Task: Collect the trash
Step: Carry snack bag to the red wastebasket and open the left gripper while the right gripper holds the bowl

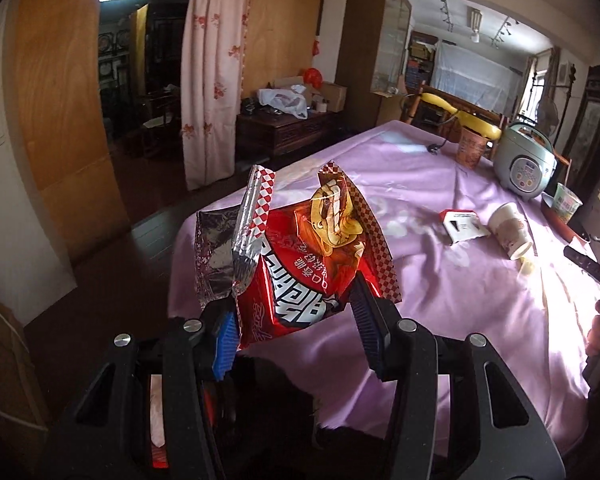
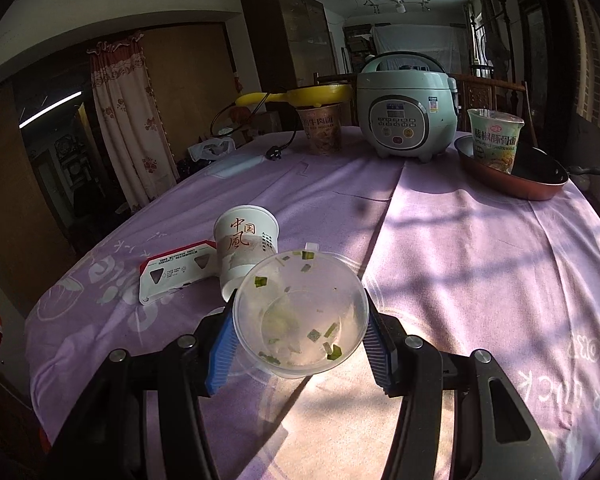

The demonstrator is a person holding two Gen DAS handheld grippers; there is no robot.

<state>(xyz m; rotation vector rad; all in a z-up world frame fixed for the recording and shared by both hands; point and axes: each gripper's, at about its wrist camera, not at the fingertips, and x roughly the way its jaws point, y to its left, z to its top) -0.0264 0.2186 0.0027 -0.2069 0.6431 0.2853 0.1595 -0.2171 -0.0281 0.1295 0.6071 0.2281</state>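
Trash fills both claws. The left gripper (image 1: pixel 296 332) has its jaws about half spread and clamped on a red snack wrapper (image 1: pixel 300 256), held over the near edge of the table (image 1: pixel 460 320). The wrapper stands upright, its long axis running from the pads toward twelve o'clock, and its torn mouth with the checked border points up and away; a silver foil flap hangs off at ten o'clock (the printing reads upside down from here).

The right gripper (image 2: pixel 298 332) is likewise about half spread, its blue pads pressing either side of a clear plastic cup (image 2: pixel 302 312). The cup is tipped so its open mouth faces back at the camera, its axis lying roughly along the fingers; green scraps cling inside.

Beyond it, at eleven o'clock, a white paper cup (image 2: pixel 246 248) lies on its side on the purple cloth, base toward the far end, touching a red-and-white carton (image 2: pixel 172 276) at ten o'clock. Farther off stand a brown noodle cup (image 2: pixel 322 128), a pale green rice cooker (image 2: pixel 406 116) at twelve, and at one o'clock a green noodle cup (image 2: pixel 494 140) sitting in a frying pan (image 2: pixel 540 184).
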